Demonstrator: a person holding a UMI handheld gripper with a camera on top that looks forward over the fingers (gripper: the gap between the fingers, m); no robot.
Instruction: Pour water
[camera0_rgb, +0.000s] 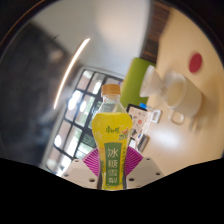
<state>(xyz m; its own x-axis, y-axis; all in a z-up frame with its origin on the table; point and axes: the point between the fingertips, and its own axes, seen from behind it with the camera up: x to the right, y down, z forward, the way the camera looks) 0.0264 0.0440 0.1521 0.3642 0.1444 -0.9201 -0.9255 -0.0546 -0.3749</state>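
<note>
Gripper (110, 183): nearest the camera; its two fingers rise from below and close in on the lower body of a bottle, one on each side. The magenta pads (90, 163) press against the label on both flanks, so the tongs are clamped onto the bottle.
Bottle (109, 140): a clear plastic drink bottle with a yellow-green label printed with white characters, sitting between the fingers and held up off any surface. It stands roughly upright, leaning a touch.
Cap (112, 90): yellow, screwed onto the neck, at the top of the bottle.
Contents: the shoulder above the label shows a pale yellowish liquid; the level lower down is hidden by the label.
Green container (137, 77): a lime-green cylinder just beyond the bottle, to its right, lying at a slant in the view.
White cup (182, 92): a white vessel farther right of the green container, on a pale surface; its exact shape is hard to tell.
Red disc (197, 63): a round red-pink item beyond the white cup, near the far side of the pale surface.
Table (190, 135): a light, plain surface spreading out to the right of the bottle.
Printed sheet (146, 120): a paper or package with small coloured markings, just behind the bottle on the right; the print is not legible.
Window grid (82, 100): dark-framed panes to the left behind the bottle, seen tilted.
</note>
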